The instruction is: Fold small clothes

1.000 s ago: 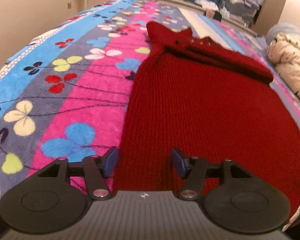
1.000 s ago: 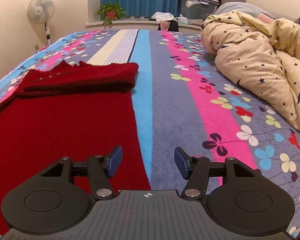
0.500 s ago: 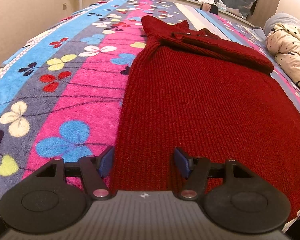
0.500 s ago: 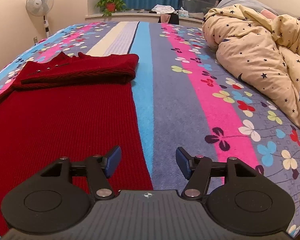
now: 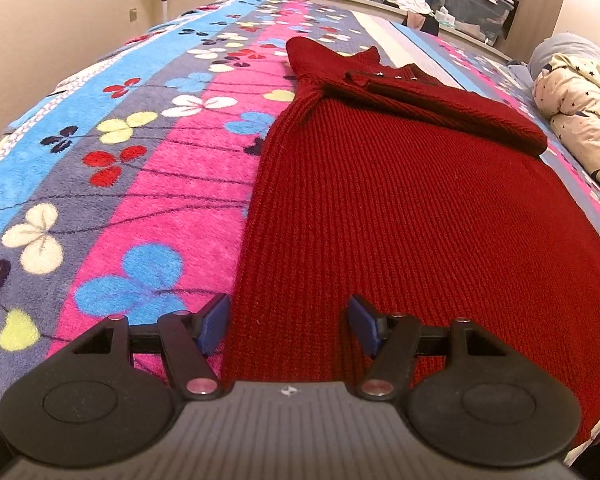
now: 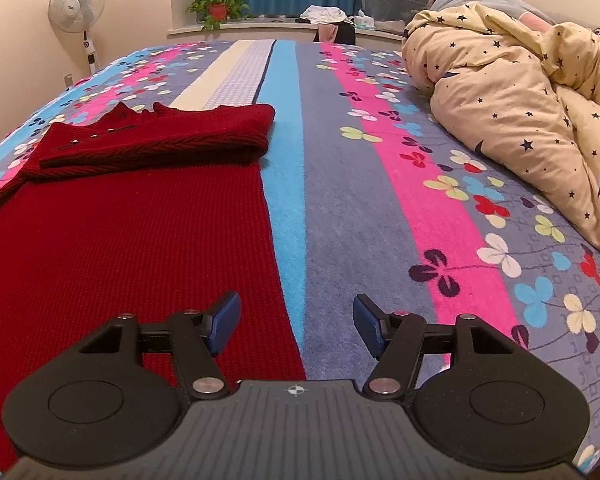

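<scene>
Left wrist: red sweater (image 5: 400, 220) flat on bedspread (image 5: 140, 152).

sweater (image 5: 400, 208) on bedspread (image 6: 340, 200) | quilt (image 6: 520, 112) right | fan (image 6: 76, 12), plant (image 6: 216, 6) behind

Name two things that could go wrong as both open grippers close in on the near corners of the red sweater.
1. The left gripper straddles the red sweater edge; closing may also pinch the plush blanket.
2. The right gripper sits astride the opposite edge, mostly over blanket, so it may catch little knit, and the folded sleeve could slide when lifted.
</scene>
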`<state>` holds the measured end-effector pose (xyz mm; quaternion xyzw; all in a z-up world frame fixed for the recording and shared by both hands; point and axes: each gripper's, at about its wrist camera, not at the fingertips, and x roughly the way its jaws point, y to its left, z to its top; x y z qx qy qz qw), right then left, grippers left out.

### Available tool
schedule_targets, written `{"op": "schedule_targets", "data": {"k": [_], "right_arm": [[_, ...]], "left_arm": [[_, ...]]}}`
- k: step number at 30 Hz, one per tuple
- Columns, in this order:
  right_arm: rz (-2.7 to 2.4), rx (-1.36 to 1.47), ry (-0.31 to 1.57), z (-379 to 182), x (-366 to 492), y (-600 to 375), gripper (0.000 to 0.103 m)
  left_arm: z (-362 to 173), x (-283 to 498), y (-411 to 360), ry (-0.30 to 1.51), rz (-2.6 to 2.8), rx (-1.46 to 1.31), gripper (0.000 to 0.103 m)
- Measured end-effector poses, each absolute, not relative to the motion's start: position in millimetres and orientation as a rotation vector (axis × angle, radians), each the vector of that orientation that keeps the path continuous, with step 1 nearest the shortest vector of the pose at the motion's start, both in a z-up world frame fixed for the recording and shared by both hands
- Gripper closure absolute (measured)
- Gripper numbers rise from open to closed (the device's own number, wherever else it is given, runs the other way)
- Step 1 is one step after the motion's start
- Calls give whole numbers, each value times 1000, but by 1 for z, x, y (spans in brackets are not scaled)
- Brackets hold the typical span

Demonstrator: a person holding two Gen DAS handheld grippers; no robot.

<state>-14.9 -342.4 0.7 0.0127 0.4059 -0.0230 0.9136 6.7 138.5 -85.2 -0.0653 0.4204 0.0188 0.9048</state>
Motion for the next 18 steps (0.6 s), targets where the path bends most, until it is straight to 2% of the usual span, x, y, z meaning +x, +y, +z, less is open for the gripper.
{"op": "schedule_targets", "data": {"k": [9,18], "right_arm": [[-52,37,863,-3,-12,-347,39],[-109,177,940,-15,-8,-367,39]], "left_arm": [[-79,3,143,833,37,-171,33],[-87,5,139,887,28,-145,35]]}}
